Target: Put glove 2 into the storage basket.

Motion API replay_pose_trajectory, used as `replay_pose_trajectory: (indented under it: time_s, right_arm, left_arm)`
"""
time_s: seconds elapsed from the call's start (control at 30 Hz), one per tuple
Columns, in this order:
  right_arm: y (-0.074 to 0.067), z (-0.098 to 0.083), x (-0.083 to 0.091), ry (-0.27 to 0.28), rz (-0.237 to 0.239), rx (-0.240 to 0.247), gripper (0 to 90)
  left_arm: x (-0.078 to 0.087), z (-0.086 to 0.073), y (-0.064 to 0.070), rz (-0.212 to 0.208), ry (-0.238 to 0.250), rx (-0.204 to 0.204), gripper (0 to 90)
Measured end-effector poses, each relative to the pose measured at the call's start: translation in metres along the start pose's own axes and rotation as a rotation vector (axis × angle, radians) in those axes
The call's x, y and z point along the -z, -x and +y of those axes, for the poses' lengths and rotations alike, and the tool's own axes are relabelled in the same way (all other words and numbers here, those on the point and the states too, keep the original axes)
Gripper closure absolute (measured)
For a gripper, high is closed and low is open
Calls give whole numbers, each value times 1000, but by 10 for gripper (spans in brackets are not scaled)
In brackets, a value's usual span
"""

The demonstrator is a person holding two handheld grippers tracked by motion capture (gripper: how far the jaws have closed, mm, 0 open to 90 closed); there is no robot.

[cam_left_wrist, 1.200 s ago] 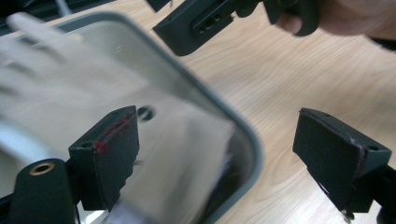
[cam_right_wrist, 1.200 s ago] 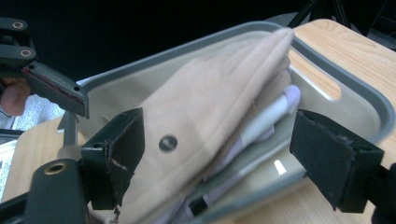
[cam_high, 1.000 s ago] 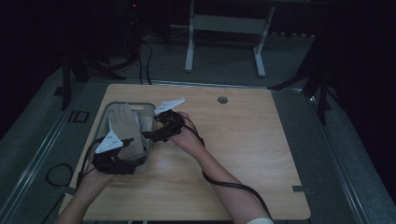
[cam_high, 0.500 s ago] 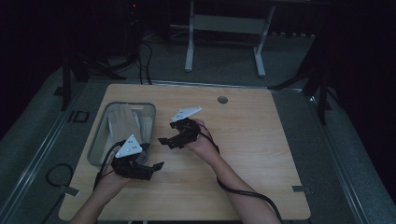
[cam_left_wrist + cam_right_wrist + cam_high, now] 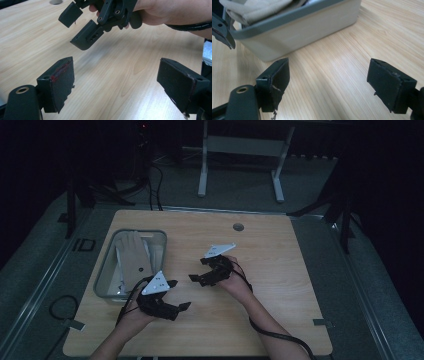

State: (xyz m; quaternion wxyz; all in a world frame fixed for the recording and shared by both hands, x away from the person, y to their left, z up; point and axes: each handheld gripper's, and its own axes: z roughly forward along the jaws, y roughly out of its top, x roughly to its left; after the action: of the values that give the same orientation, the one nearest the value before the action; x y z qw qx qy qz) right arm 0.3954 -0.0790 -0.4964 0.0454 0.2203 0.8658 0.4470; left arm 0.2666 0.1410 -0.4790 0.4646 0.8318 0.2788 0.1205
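A grey plastic bin (image 5: 102, 271) stands on the left of the wooden table, with a pale glove (image 5: 133, 257) and other light cloth lying in it. My left gripper (image 5: 180, 295) hovers over bare wood just right of the bin's near corner. Its jaws are open and nothing is between them (image 5: 118, 83). My right gripper (image 5: 198, 270) is held a little farther in and to the right, pointing toward the bin, open and empty (image 5: 329, 82). The left gripper view shows the right gripper (image 5: 75, 30) ahead, jaws apart. The right gripper view shows the bin wall (image 5: 299, 32) and cloth (image 5: 254, 8).
The table top (image 5: 280, 270) is light wood with a round cable hole (image 5: 238, 227) near its far edge. Dark floor surrounds the table, and a white metal stand (image 5: 240, 145) is behind it. Cables trail from both grippers toward the near edge.
Both hands have drawn back from the bin, toward the near side and right. The grippers were at the bin a second ago and now hang over bare wood, both empty.
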Motion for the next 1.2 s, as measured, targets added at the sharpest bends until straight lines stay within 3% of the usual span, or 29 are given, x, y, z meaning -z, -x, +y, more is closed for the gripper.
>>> replay_pose_trajectory:
  time_s: [0.6, 1.0, 1.2]
  right_arm:
    - [12, -52, 20, 10, -33, -42, 179]
    - [17, -79, 31, 11, -54, -51, 170]
    - [17, -93, 36, 3, -79, -31, 168]
  left_arm:
    - [-52, -12, 17, -90, -37, -53, 147]
    - [-75, -16, 23, -155, -38, -54, 147]
    - [-81, -20, 25, -172, -53, -56, 147]
